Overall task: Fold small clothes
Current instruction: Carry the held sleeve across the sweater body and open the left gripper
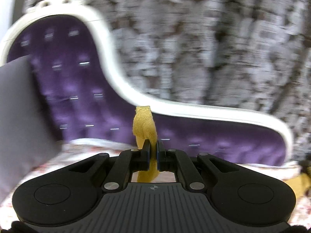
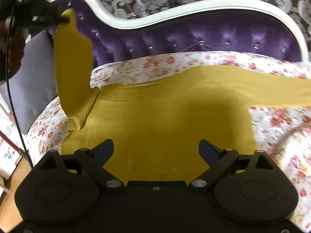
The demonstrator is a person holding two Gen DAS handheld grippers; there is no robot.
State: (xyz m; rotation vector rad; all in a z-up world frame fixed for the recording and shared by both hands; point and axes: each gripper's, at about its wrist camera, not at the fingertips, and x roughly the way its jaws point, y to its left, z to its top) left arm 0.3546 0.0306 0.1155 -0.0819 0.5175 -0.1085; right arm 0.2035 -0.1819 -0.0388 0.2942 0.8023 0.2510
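A mustard-yellow garment [image 2: 165, 116] lies spread on the floral sheet [image 2: 281, 136] of a sofa. Its left sleeve [image 2: 73, 68] is lifted high in the air. My left gripper [image 1: 153, 151] is shut on the sleeve's end [image 1: 144, 126], with cloth sticking up between the pads. It also shows in the right wrist view [image 2: 64, 20] at the upper left, holding the sleeve tip. My right gripper [image 2: 156, 147] is open and empty, hovering low over the garment's body. The other sleeve [image 2: 272, 91] stretches flat to the right.
The sofa has a purple tufted back [image 2: 194, 36] with a white curved frame [image 2: 175, 13]. A grey cushion [image 2: 33, 81] leans at the left end. Patterned curtains [image 1: 213, 38] hang behind. Wooden floor and papers [image 2: 9, 155] lie at the far left.
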